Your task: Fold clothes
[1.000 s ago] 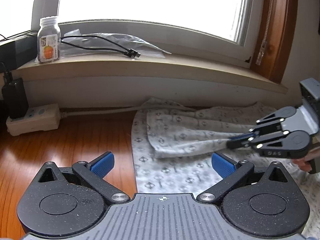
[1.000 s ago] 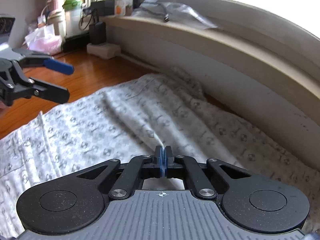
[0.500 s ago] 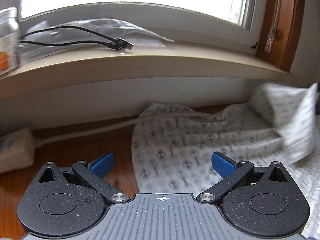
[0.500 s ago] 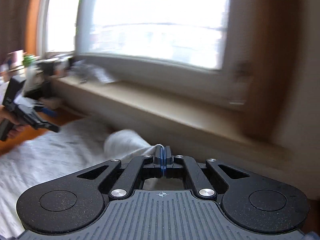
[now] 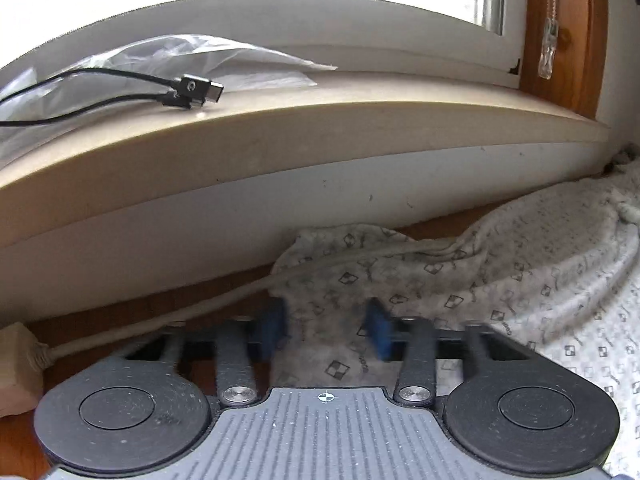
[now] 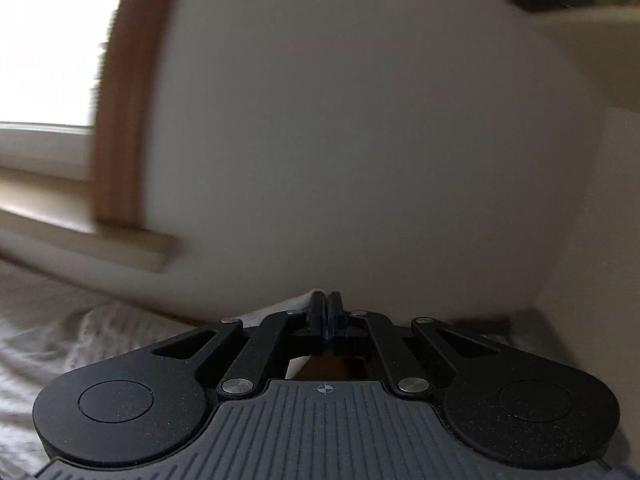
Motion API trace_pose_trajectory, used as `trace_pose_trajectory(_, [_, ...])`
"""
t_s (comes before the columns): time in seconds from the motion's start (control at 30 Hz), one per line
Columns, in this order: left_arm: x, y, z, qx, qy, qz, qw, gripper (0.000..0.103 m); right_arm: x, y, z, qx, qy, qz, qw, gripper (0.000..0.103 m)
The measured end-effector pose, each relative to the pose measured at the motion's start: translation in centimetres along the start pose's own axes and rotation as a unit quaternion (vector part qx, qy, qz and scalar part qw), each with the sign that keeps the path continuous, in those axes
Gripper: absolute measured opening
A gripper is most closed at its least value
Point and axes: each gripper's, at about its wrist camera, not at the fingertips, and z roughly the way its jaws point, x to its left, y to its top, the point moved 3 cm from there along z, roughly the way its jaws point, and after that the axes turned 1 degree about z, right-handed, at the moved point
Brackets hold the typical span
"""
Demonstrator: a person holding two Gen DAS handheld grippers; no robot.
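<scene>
A pale garment [image 5: 520, 280] with a small dark print lies spread on the wooden floor under the window sill. In the left wrist view my left gripper [image 5: 326, 330] hangs low over the garment's near corner. Its jaws are closing, with the blurred blue pads [image 5: 276, 328] still apart and a fold of fabric between them. My right gripper [image 6: 328, 308] is shut, and a strip of the white fabric [image 6: 308, 298] is pinched at its tips. The rest of the garment [image 6: 60, 340] trails away to its lower left, blurred.
A beige window sill [image 5: 280, 120] carries a black cable [image 5: 192, 90] and a clear plastic bag [image 5: 200, 56]. A white cord [image 5: 160, 320] runs along the wall to a power strip [image 5: 16, 368]. The right wrist view faces a plain wall [image 6: 360, 120] beside the wooden window frame [image 6: 120, 120].
My left gripper has moved in low over the garment's corner and its wide-open pads have drawn together. The right gripper, still shut on fabric, has swung right and up, pulling the cloth along.
</scene>
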Motion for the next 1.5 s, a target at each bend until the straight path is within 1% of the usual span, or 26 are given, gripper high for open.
trace_pose_trajectory(0.1, [-0.2, -0.2, -0.7, -0.004, -0.009, -0.003, 0.9999, 0.011, -1.9, -0.3, 1.1, -0.013, -0.041, 0.009, 0.999, 0.001])
trace_pose_trajectory(0.13, [-0.3, -0.3, -1.0, -0.004, -0.01, -0.001, 0.9999, 0.011, -2.4, -0.4, 1.5, -0.013, -0.05, 0.017, 0.999, 0.001])
trace_pose_trajectory(0.27, [-1.4, -1.1, -2.5, 0.001, -0.024, 0.001, 0.9997, 0.009, -3.0, -1.7, 3.6, 0.023, -0.056, 0.018, 0.998, 0.001])
trace_pose_trajectory(0.37, [-2.2, -1.8, -3.6, 0.014, -0.044, 0.003, 0.9989, 0.01, -2.7, -3.1, 5.1, 0.062, -0.049, 0.016, 0.997, 0.002])
trace_pose_trajectory(0.4, [-2.3, -1.9, -3.9, 0.016, -0.048, 0.003, 0.9987, 0.014, -2.6, -3.5, 5.6, 0.077, -0.048, 0.018, 0.996, 0.003])
trace_pose_trajectory(0.43, [-2.2, -1.8, -4.1, 0.015, -0.041, 0.003, 0.999, 0.016, -2.5, -3.7, 5.9, 0.082, -0.049, 0.021, 0.995, 0.006])
trace_pose_trajectory(0.47, [-2.1, -1.6, -4.3, 0.014, -0.033, 0.004, 0.9993, 0.025, -2.3, -3.8, 6.1, 0.085, -0.051, 0.025, 0.995, 0.008])
trace_pose_trajectory(0.5, [-1.8, -1.1, -4.4, 0.009, -0.019, 0.003, 0.9998, 0.039, -2.3, -3.8, 6.2, 0.083, -0.052, 0.032, 0.995, 0.016])
trace_pose_trajectory(0.53, [-1.4, -0.8, -4.5, 0.004, -0.009, 0.0, 1.0, 0.047, -2.4, -3.6, 6.0, 0.079, -0.054, 0.041, 0.995, 0.033])
trace_pose_trajectory(0.57, [-1.1, -0.3, -4.4, 0.0, -0.005, -0.008, 1.0, 0.06, -2.1, -3.4, 5.8, 0.071, -0.051, 0.046, 0.995, 0.039])
trace_pose_trajectory(0.6, [-0.8, 0.2, -4.2, -0.003, -0.002, -0.016, 0.9999, 0.065, -1.7, -3.1, 5.6, 0.062, -0.046, 0.05, 0.996, 0.04])
trace_pose_trajectory(0.73, [0.0, 1.4, -1.9, 0.01, -0.006, -0.035, 0.9993, 0.065, 1.7, -2.1, 5.5, 0.052, 0.021, 0.041, 0.998, 0.041])
trace_pose_trajectory(0.83, [0.3, 1.4, -0.3, 0.02, -0.002, -0.044, 0.9988, 0.061, 5.3, -1.9, 6.0, 0.054, 0.074, 0.034, 0.995, 0.043])
trace_pose_trajectory(0.87, [0.4, 1.4, 0.1, 0.019, 0.01, -0.052, 0.9984, 0.054, 6.5, -1.8, 6.2, 0.056, 0.089, 0.029, 0.994, 0.043])
trace_pose_trajectory(0.9, [0.5, 1.3, 0.3, 0.018, 0.013, -0.055, 0.9983, 0.044, 7.7, -1.6, 6.3, 0.059, 0.103, 0.023, 0.993, 0.043])
trace_pose_trajectory(0.93, [0.6, 1.2, 0.5, 0.017, 0.015, -0.057, 0.9981, 0.042, 8.9, -1.5, 6.5, 0.061, 0.116, 0.018, 0.991, 0.043])
trace_pose_trajectory(1.03, [0.0, 0.8, 0.5, 0.011, 0.004, -0.044, 0.999, 0.037, 12.2, -1.3, 7.0, 0.066, 0.148, 0.002, 0.987, 0.043])
trace_pose_trajectory(1.07, [-0.3, 0.6, 0.5, 0.01, 0.008, -0.033, 0.9994, 0.03, 13.2, -1.3, 7.4, 0.068, 0.156, -0.004, 0.985, 0.043])
trace_pose_trajectory(1.1, [-0.5, 0.5, 0.3, 0.01, 0.009, -0.024, 0.9996, 0.021, 14.2, -1.3, 7.8, 0.071, 0.161, -0.012, 0.984, 0.043])
trace_pose_trajectory(1.13, [-0.7, 0.4, 0.2, 0.009, 0.003, -0.018, 0.9998, 0.014, 15.0, -1.3, 8.2, 0.073, 0.166, -0.02, 0.983, 0.043])
trace_pose_trajectory(1.17, [-1.0, 0.3, 0.0, 0.008, -0.002, -0.013, 0.9999, 0.01, 15.8, -1.3, 8.6, 0.076, 0.172, -0.025, 0.982, 0.043])
trace_pose_trajectory(1.27, [-1.6, 0.0, -1.5, -0.004, 0.001, -0.002, 1.0, 0.01, 17.8, -1.3, 9.3, 0.082, 0.19, -0.038, 0.978, 0.043])
trace_pose_trajectory(1.37, [-2.7, -0.5, -3.2, -0.005, -0.02, 0.0, 0.9998, 0.01, 19.3, -1.4, 9.7, 0.084, 0.203, -0.046, 0.974, 0.043])
trace_pose_trajectory(1.5, [-3.9, -1.6, -4.4, 0.011, -0.038, 0.009, 0.9992, 0.01, 20.9, -1.8, 9.8, 0.083, 0.226, -0.056, 0.969, 0.043])
